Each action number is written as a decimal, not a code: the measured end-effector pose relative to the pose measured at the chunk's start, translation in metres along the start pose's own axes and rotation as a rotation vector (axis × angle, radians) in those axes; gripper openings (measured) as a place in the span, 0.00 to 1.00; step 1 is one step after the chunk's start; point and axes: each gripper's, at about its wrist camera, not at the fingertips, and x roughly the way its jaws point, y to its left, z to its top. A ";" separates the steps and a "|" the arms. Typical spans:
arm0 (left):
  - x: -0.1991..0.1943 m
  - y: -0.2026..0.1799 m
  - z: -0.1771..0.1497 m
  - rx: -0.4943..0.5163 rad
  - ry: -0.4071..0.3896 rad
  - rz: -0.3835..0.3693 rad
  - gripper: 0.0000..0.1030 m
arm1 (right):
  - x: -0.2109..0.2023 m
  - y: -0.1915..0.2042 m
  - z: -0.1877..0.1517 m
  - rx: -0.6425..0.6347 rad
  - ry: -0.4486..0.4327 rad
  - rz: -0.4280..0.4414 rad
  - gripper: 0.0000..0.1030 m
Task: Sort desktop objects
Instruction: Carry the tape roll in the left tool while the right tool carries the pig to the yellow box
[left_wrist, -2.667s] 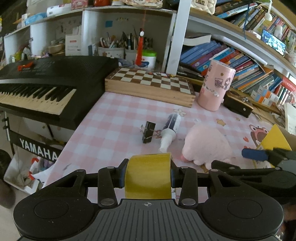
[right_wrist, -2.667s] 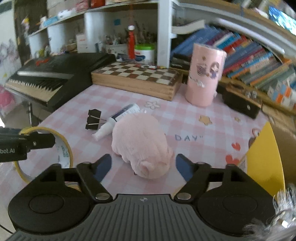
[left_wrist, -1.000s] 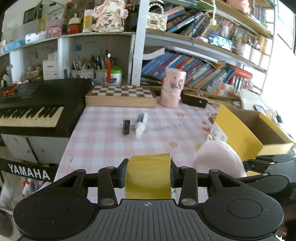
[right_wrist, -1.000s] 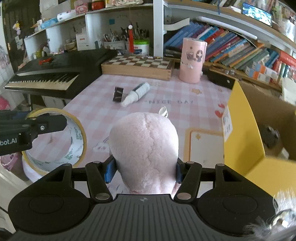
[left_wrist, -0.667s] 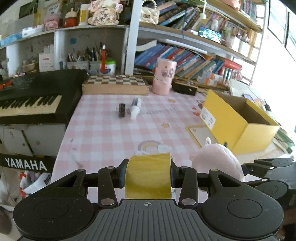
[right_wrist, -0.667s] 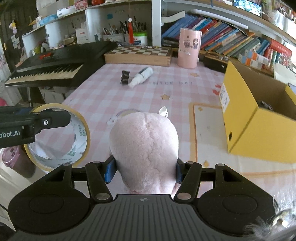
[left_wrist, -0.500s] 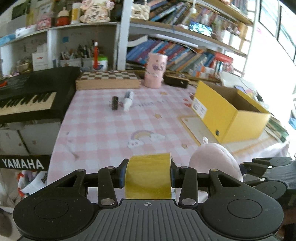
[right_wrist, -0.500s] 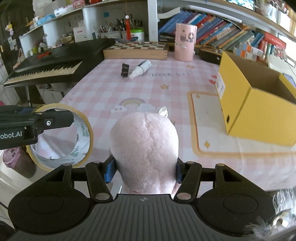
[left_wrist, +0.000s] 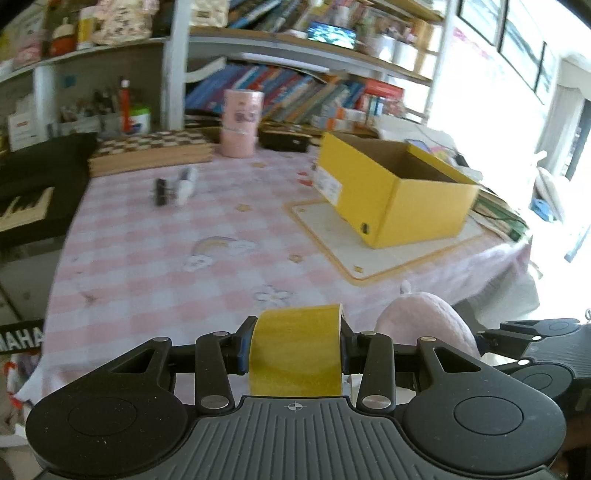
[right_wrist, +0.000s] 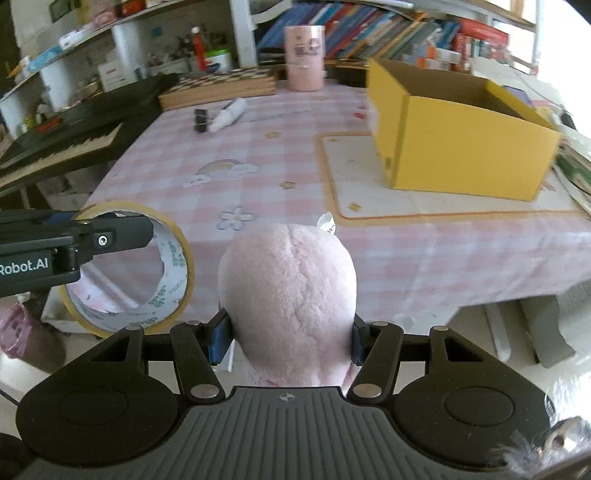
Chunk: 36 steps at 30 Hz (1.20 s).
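Left gripper (left_wrist: 295, 350) jaws clamp tape roll (left_wrist: 295, 354) | right gripper (right_wrist: 288, 332) jaws squeeze plush toy (right_wrist: 290, 299) | both now pulled back off the table (right_wrist: 280, 155), yellow box (right_wrist: 458, 133) fully in sight | box drop looks next

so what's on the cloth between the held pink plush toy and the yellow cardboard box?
Nothing solid. In the right wrist view, only pink checked tablecloth and the orange-bordered cream mat lie between the pink plush toy and the yellow cardboard box.
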 end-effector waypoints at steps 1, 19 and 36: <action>0.001 -0.004 0.000 0.009 0.001 -0.013 0.38 | -0.003 -0.003 -0.002 0.008 -0.001 -0.010 0.55; 0.025 -0.064 0.009 0.135 0.021 -0.146 0.38 | -0.031 -0.059 -0.030 0.158 -0.019 -0.131 0.55; 0.067 -0.111 0.037 0.203 0.023 -0.204 0.38 | -0.030 -0.118 -0.014 0.208 -0.026 -0.181 0.55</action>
